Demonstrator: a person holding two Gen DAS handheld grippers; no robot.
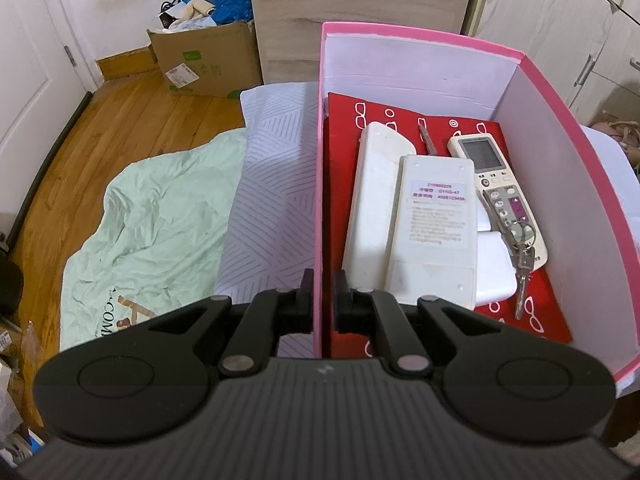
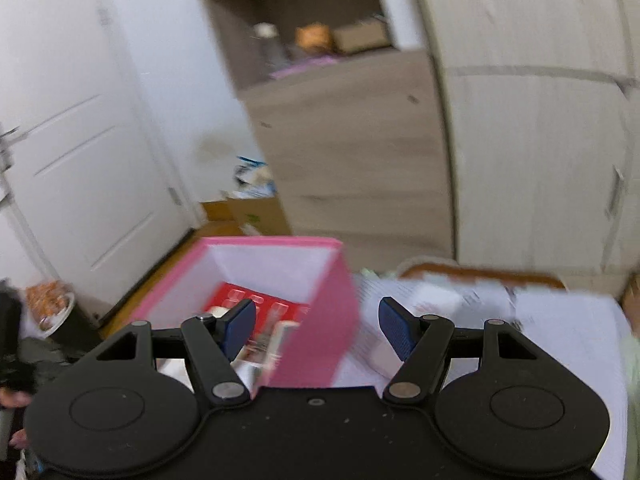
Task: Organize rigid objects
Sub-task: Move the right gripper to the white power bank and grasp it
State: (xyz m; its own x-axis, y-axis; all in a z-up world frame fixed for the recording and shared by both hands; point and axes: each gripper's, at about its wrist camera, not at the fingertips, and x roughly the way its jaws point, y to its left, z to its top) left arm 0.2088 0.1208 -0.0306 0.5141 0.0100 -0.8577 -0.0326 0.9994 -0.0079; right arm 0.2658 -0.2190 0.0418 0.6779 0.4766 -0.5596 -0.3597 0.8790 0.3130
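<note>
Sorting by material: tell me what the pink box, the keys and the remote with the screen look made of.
Pink box: likely cardboard, matte; thin wall, white paper-like lining.
Keys: metal, shiny grey, on a ring.
Remote with the screen: apparently hard plastic, cream, smooth, rubbery-looking buttons.

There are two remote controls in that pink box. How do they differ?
The larger remote lies face down, showing a plain back with a printed label; the smaller remote lies face up, showing its screen and buttons. A bunch of keys rests on the smaller one, none on the larger. Both are off-white and lie lengthwise in the pink box.
</note>
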